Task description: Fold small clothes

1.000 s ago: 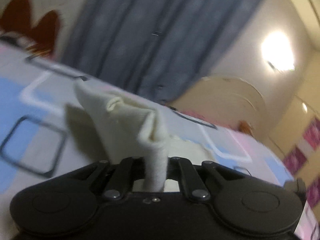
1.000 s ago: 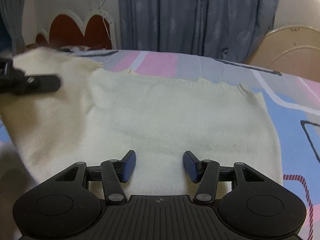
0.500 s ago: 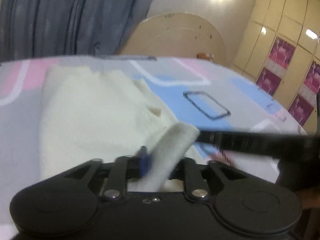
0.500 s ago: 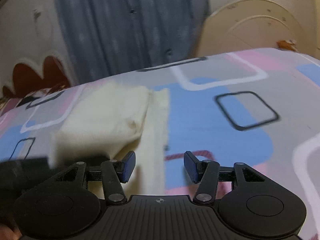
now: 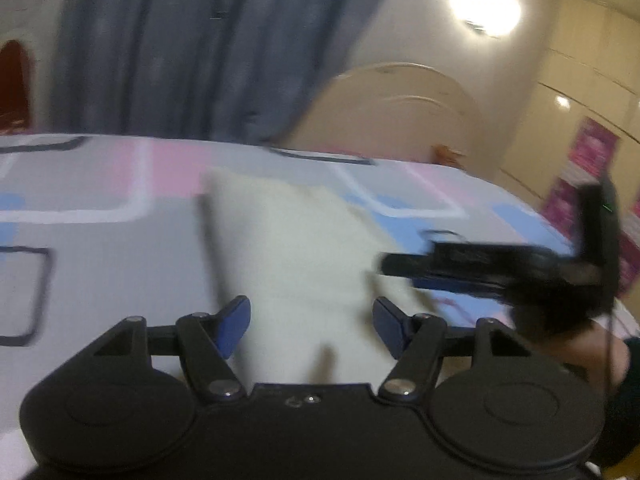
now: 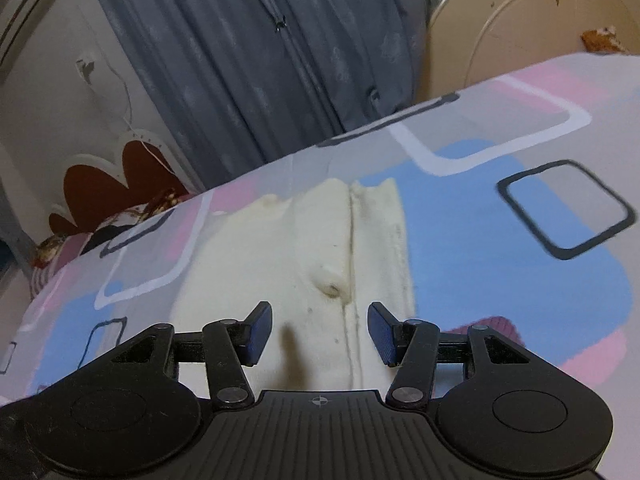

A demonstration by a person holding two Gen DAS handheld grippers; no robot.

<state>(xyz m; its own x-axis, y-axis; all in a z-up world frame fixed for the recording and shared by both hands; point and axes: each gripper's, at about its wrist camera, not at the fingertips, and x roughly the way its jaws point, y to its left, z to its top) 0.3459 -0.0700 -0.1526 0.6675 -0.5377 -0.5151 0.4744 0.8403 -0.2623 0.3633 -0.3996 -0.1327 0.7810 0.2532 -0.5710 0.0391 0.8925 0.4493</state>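
The cream garment (image 6: pixel 304 264) lay folded on the bed (image 6: pixel 500 248), filling mid-frame just beyond both pairs of jaws. The left gripper (image 5: pixel 311 322) was opening, nothing pinched between its jaws. The right gripper (image 6: pixel 320 330) stood apart and empty above the cloth's lower edge.

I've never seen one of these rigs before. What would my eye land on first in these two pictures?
Probably the cream knitted garment, folded into a long strip on the bedsheet patterned with pink, blue and grey squares. Next, the black two-finger tools with blue pads: the left gripper, its jaws opening with nothing pinched between them, and the right gripper, open just above the cloth. Behind the bed hangs a grey-blue curtain.
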